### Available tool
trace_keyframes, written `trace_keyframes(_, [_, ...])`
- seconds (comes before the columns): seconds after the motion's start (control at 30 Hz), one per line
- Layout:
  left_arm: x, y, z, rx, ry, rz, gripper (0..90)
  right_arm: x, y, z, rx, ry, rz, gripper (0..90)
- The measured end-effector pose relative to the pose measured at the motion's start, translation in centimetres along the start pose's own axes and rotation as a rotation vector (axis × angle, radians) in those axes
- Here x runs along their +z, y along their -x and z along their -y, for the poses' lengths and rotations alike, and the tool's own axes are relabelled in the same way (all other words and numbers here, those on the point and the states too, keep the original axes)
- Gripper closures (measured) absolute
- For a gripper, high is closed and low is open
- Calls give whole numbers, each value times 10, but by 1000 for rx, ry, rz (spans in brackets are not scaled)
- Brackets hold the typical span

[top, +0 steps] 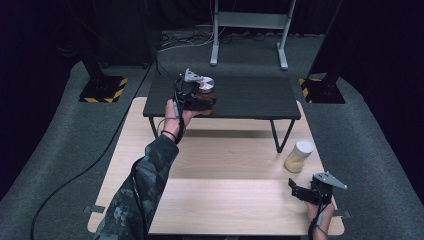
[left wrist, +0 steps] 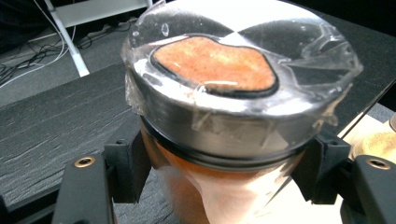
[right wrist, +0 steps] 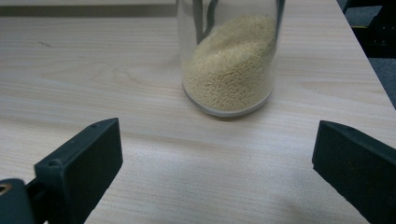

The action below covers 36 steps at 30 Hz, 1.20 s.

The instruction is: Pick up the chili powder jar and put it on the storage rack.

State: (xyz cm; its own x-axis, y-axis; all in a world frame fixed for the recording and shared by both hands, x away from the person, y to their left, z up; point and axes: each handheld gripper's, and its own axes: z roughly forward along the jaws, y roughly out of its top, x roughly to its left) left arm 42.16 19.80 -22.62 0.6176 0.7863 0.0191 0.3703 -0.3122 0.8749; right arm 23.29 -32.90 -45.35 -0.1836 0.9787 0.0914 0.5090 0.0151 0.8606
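Left claw (top: 209,102) clamped on upright orange-filled jar (left wrist: 219,116), lid uppermost, axis vertical; right claw (right wrist: 219,172) wide open, empty, before grain jar (right wrist: 229,60).

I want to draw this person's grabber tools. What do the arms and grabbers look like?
Each black two-jaw gripper, the left gripper and the right gripper, has blocky jaws, a grey three-cornered plate on top and a thin black cable trailing back. Small brass-coloured screws sit in the left one's jaw arms. The left arm wears a green-grey camouflage sleeve and a dark band at the wrist.
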Motion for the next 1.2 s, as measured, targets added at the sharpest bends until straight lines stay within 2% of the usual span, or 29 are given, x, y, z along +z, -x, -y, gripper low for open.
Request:
trace_keyframes(0.13, [-2, 4, -8, 18, -52, -5, 216, 0, 0, 0, 0, 0, 0, 6])
trace_keyframes(0.3, [-4, 8, -13, 21, -93, -12, 101, 0, -1, 0, -4, -2, 3, 6])
trace_keyframes(0.47, [-8, 11, -13, 32, -129, 4, 36, 0, -2, -1, -7, -4, 5, 6])
trace_keyframes(0.73, [-18, 14, -2, 33, -166, 24, 1, 1, -2, -1, -5, -8, 8, 5])
trace_keyframes(0.8, [-20, 15, 2, 49, -183, 33, 2, 1, -2, -1, -6, -7, 8, 5])
trace_keyframes(1.2, [-29, 13, 31, 50, -199, 56, 7, 1, -2, -2, -5, -10, 9, 4])
